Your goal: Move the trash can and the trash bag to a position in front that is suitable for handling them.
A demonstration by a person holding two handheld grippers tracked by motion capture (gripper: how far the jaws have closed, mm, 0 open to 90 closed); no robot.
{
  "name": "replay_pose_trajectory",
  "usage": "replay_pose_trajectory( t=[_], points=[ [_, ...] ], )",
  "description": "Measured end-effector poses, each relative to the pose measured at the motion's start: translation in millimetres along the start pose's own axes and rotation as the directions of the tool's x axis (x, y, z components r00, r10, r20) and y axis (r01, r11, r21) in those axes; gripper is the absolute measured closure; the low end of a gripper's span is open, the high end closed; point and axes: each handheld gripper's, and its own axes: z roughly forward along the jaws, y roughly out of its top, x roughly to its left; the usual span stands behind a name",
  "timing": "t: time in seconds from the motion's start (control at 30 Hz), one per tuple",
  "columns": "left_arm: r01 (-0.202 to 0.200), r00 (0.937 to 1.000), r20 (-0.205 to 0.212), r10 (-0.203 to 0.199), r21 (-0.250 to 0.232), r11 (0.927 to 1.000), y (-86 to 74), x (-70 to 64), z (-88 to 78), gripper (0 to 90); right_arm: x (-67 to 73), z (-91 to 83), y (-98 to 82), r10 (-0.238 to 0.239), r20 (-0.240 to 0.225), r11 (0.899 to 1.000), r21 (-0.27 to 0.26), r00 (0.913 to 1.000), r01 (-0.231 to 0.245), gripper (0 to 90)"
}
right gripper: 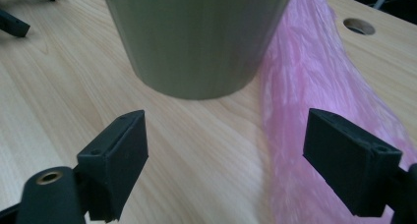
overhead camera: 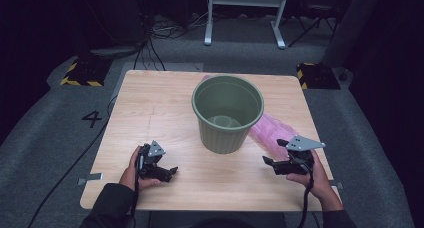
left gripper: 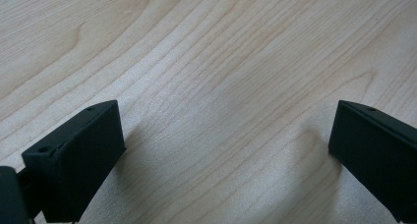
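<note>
The wooden surface [overhead camera: 160, 103] is the largest thing here, a pale rectangle with rounded corners on a grey carpeted floor [overhead camera: 45, 133]. A round hole [right gripper: 359, 26] is cut through the board, seen in the right gripper view beyond the plastic.

A green ribbed bin [overhead camera: 228, 113] stands upright a little right of the middle of the surface, open at the top and showing nothing inside. Its lower wall [right gripper: 196, 42] rises straight ahead in the right gripper view.

A pink plastic bag [overhead camera: 268, 133] lies flat on the surface, reaching from behind the bin out to its right and toward the near edge. In the right gripper view the bag [right gripper: 314, 101] runs right beside the base of the bin, and whether the two touch is hard to tell.

The right gripper [overhead camera: 272, 153] sits near the right edge, pointing left toward the bin, its fingers [right gripper: 118, 160] spread wide and released, with one finger over the bag's near end.

The left gripper [overhead camera: 174, 171] rests low at the near left, well apart from the bin. Its fingers [left gripper: 78, 155] are also spread and released, with bare wood between them.
</note>
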Motion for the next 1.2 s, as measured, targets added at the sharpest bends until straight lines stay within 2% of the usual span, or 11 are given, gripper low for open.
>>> replay_pose_trajectory(
  t=[0.1, 0.13, 0.23, 0.53, 0.73, 0.77, 0.83, 1.0, 1.03, 1.2],
  points=[
    [0.0, 1.0, 0.0, 0.0, 0.0, 1.0, 0.0, 0.0, 0.0, 0.2, -1.5, 15.6, 10.6, 0.001, -0.032, 1.0, -0.007, 0.9995, -0.002, 18.7],
    [0.0, 1.0, 0.0, 0.0, 0.0, 1.0, 0.0, 0.0, 0.0, 0.2, -1.5, 15.6, 10.6, 0.001, -0.032, 1.0, -0.007, 0.9995, -0.002, 18.7],
    [0.0, 1.0, 0.0, 0.0, 0.0, 1.0, 0.0, 0.0, 0.0, 0.2, -2.5, 32.2, 18.6, 0.011, -0.047, 1.0, 0.006, 0.9988, -0.01, 18.2],
    [0.0, 1.0, 0.0, 0.0, 0.0, 1.0, 0.0, 0.0, 0.0, 0.2, -0.5, 63.5, 30.8, -0.026, -0.107, 0.999, 0.023, 0.9939, 0.029, 17.7],
    [0.0, 1.0, 0.0, 0.0, 0.001, 1.0, 0.0, 0.0, 0.0, 0.2, 4.5, 75.0, 36.0, -0.044, -0.121, 0.998, 0.034, 0.9916, 0.049, 16.2],
    [0.0, 1.0, 0.0, 0.0, 0.0, 1.0, 0.0, 0.1, 0.0, 0.2, 6.4, 79.6, 37.4, -0.051, -0.1, 0.997, 0.05, 0.9936, 0.056, 15.1],
    [0.001, 1.0, -0.001, -0.001, 0.001, 1.0, 0.0, -0.1, 0.0, 0.2, 6.7, 81.2, 37.7, -0.055, -0.093, 0.997, 0.049, 0.9941, 0.06, 15.3],
    [0.006, 1.0, -0.005, -0.006, 0.002, 1.0, 0.3, -0.9, 0.1, 0.2, 9.3, 88.1, 39.6, -0.069, -0.098, 0.996, 0.055, 0.9929, 0.074, 15.1],
    [0.007, 1.0, -0.004, -0.007, 0.002, 1.0, 0.3, -0.9, 0.0, 0.2, 11.6, 91.3, 41.0, -0.062, -0.119, 0.997, 0.04, 0.991, 0.067, 15.5],
    [0.007, 1.0, -0.004, -0.007, 0.002, 1.0, 0.3, -0.9, 0.0, 0.2, 20.2, 97.9, 44.6, -0.089, -0.129, 0.995, 0.037, 0.9877, 0.095, 15.9]
  ],
)
